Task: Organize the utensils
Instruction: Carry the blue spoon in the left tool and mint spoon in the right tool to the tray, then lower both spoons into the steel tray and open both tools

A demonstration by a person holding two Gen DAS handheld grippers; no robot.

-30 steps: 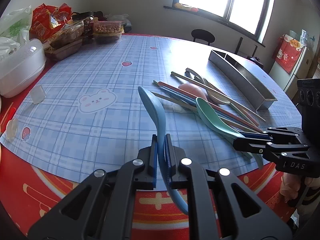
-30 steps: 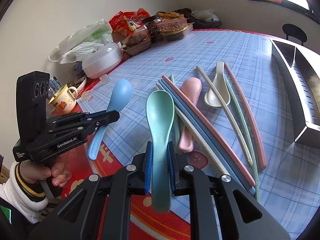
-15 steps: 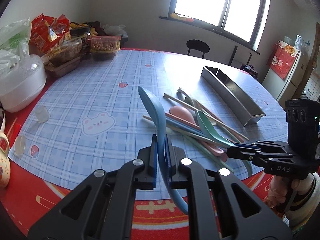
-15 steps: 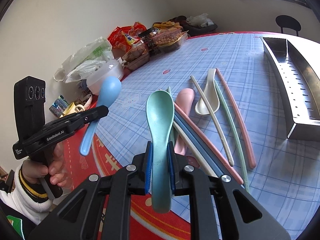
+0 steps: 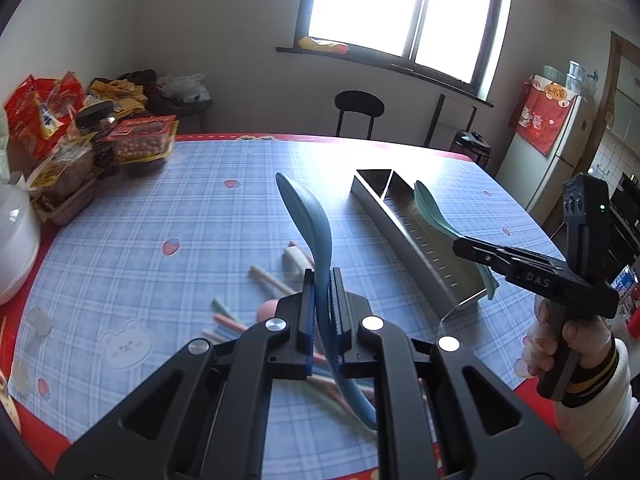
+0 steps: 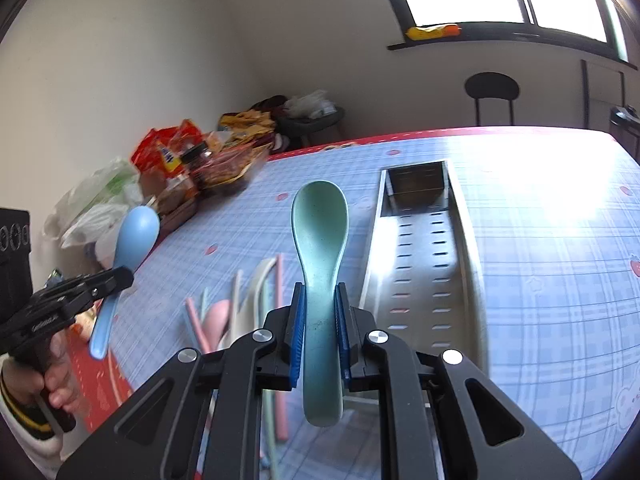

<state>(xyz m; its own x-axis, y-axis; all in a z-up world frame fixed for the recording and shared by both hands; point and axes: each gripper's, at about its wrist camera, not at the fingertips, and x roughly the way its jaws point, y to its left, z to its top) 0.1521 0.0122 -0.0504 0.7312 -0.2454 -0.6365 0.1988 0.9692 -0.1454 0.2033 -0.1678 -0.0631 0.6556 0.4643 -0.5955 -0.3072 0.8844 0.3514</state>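
Note:
My left gripper [image 5: 322, 312] is shut on the handle of a blue spoon [image 5: 310, 216], held edge-on above the table. My right gripper [image 6: 320, 320] is shut on a green spoon [image 6: 320, 224], bowl up, just short of the near end of the long steel utensil tray [image 6: 460, 208]. In the left wrist view the right gripper [image 5: 476, 256] holds the green spoon [image 5: 432, 210] over the tray [image 5: 400, 236]. In the right wrist view the left gripper [image 6: 116, 278] with the blue spoon [image 6: 136, 232] hangs at the left. Chopsticks [image 6: 280, 276] and a pink spoon [image 6: 218, 318] lie on the cloth.
Snack bags and boxes [image 5: 80, 132] crowd the far left of the table, with a white lidded container [image 5: 12, 240] beside them. The blue checked tablecloth [image 5: 160, 208] lies over a red one. A black stool [image 5: 358, 106] stands beyond the table. The tray has a divider near its far end.
Both grippers have risen and moved toward the steel tray with their spoons. The green spoon now hangs by the tray's near end; the chopstick pile has dropped below and behind the jaws.

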